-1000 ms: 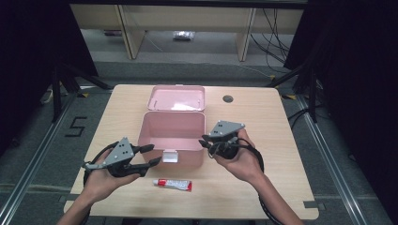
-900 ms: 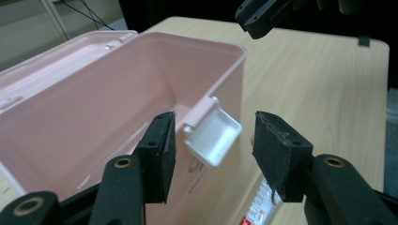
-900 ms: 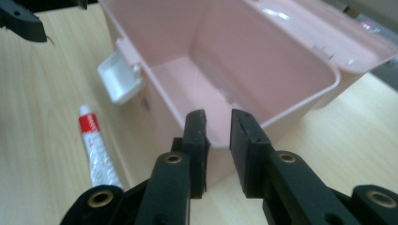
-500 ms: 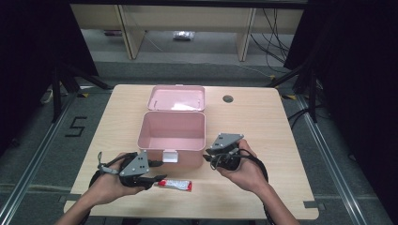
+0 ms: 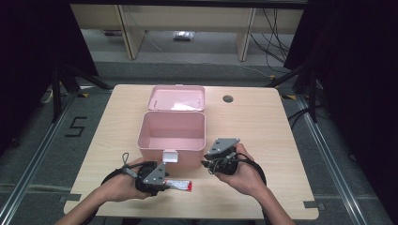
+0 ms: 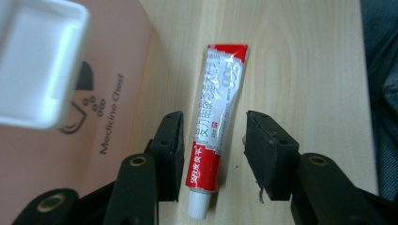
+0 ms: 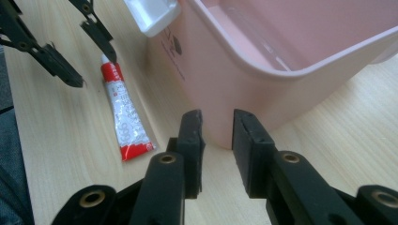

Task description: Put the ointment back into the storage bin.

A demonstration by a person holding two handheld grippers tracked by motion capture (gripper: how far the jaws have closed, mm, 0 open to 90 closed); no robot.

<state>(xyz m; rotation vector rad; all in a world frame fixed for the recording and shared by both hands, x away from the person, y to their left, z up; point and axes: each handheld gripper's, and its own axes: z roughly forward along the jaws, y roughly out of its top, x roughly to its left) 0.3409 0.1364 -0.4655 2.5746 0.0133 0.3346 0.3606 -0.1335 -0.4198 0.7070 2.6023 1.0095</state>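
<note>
A red and white ointment tube [image 5: 180, 185] lies on the table in front of a pink medicine box [image 5: 155, 151]. The box's lid [image 5: 177, 96] is folded back and its white latch [image 5: 170, 156] hangs at the front. My left gripper [image 5: 168, 183] is low over the tube's cap end. In the left gripper view the tube [image 6: 220, 93] lies between that gripper's [image 6: 213, 126] jaws, which have just been closing; a gap remains beside each pad. My right gripper [image 7: 217, 124] has just been opening; it is open and holds nothing, just short of the box's [image 7: 234, 75] front right corner.
The wooden table [image 5: 263, 122] has a round cable hole [image 5: 228, 99] behind the box on the right. The tube lies near the table's front edge. Dark floor and shelving lie beyond the far edge. The right gripper view shows the tube [image 7: 124, 117] and the left gripper [image 7: 97, 70].
My left hand has dropped and moved right, so its jaws now straddle the tube. My right hand has sunk toward the table beside the box's front right corner.
</note>
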